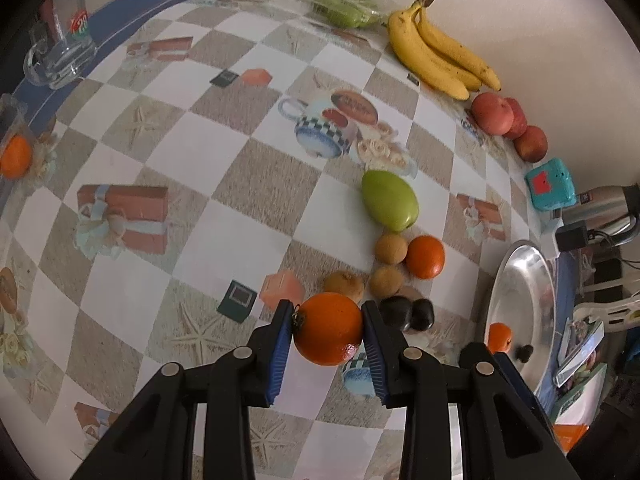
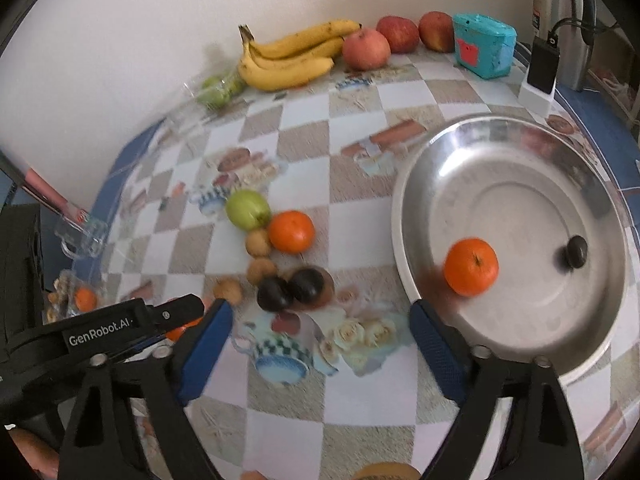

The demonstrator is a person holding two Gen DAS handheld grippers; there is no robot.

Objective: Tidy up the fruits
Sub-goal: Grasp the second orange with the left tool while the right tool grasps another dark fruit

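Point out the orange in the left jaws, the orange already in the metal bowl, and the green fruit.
held orange (image 1: 328,328), left wrist view, middle of its peel.
orange in the bowl (image 2: 472,266), right wrist view, its top.
green fruit (image 1: 390,200), left wrist view, its centre.

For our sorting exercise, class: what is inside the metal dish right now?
Inside the metal dish lie one orange and one small dark fruit, apart from each other. The right tongs cover its near rim, so that part stays unseen.

Plain off-white wall (image 2: 120,40) behind a table covered by a checked, picture-printed cloth (image 1: 192,136) with a blue border (image 1: 132,4); soft, even light, faint shadows on the wall.
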